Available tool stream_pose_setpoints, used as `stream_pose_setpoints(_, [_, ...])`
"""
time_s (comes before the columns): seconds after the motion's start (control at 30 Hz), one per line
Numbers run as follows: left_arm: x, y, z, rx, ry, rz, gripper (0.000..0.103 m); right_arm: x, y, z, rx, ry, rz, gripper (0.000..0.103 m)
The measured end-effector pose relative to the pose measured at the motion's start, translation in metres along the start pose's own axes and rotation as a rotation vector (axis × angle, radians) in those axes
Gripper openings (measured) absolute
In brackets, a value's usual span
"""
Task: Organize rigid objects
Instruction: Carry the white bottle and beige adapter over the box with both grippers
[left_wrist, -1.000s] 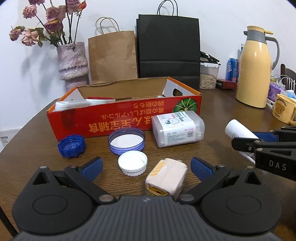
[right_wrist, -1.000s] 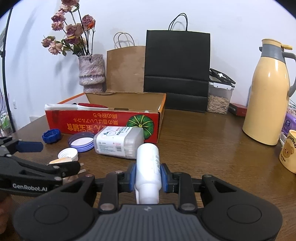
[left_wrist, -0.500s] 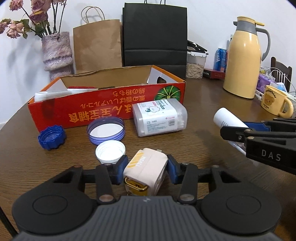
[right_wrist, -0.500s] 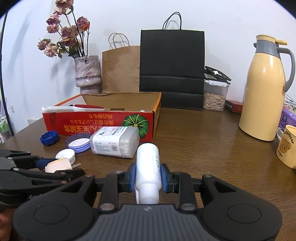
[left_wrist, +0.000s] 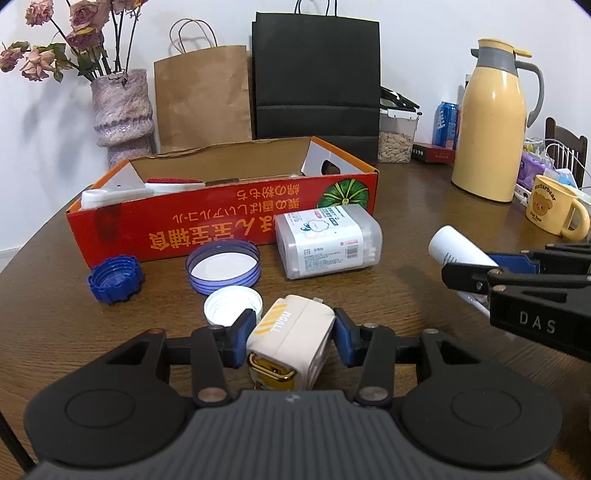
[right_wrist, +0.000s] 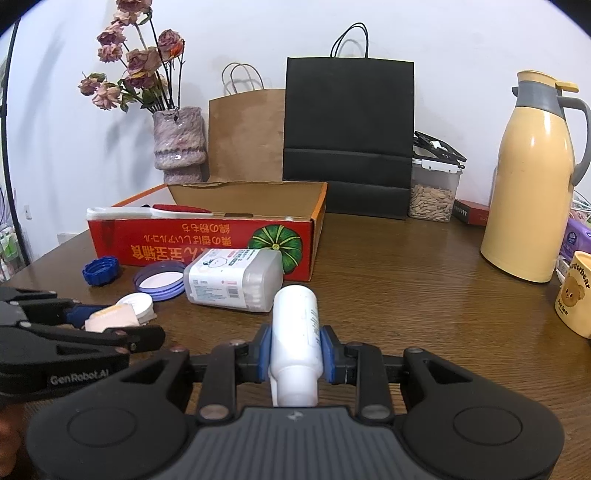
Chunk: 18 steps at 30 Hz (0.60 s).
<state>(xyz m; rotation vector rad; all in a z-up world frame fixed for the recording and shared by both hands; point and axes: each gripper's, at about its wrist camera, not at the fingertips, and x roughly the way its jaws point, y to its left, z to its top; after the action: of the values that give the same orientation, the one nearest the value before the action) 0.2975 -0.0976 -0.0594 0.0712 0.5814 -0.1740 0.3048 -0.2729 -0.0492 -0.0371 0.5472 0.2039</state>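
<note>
The red cardboard box (left_wrist: 221, 229) is sitting at the back of the bench (left_wrist: 424, 206), open at the top, and it is already holding a little: a long white piece and something red are lying along its near-left rim, though what they are I cannot tell. Its front is carrying orange characters printed upside down beside a green pumpkin picture, too inverted for me to be reading them.

Most of the sorting is looking undone. Just in front of the box, the clear cotton-swab case (left_wrist: 328, 240) is lying on its side, its label in small print I am not making out. Beside it the purple-rimmed lid (left_wrist: 223, 266) is resting open side up, and the blue ridged cap (left_wrist: 115, 278) and small white cap (left_wrist: 232, 304) are waiting nearby, all loose on the wood.

Two things are in hand. The right tongs (right_wrist: 295, 350) are clamping a white bottle (right_wrist: 295, 332) around its lower body, top pointing toward the box; the grey print on its side is too fine to read. The left tongs (left_wrist: 291, 336) are pressing both blue pads on a cream charger block (left_wrist: 290, 343), held near the bench's front edge, with "NOALL" or thereabouts on its striped yellow band. "DAS" is showing on the right tool, "GenRobot.AI" on the left.

By my reckoning, both held pieces are heading for the box, then four loose ones are remaining.
</note>
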Motion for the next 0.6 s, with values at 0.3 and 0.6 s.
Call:
stream_pose_setpoints(0.3, [-0.010,0.007,0.006,-0.022,-0.034,0.023,0.046,-0.003,0.006,0.000,-0.013,-0.010,0.016,0.027])
stream_pose_setpoints(0.6, [-0.020,0.016,0.020,-0.043,-0.060,0.032,0.046,-0.003,0.017,0.008,-0.021,-0.024,0.038,0.027])
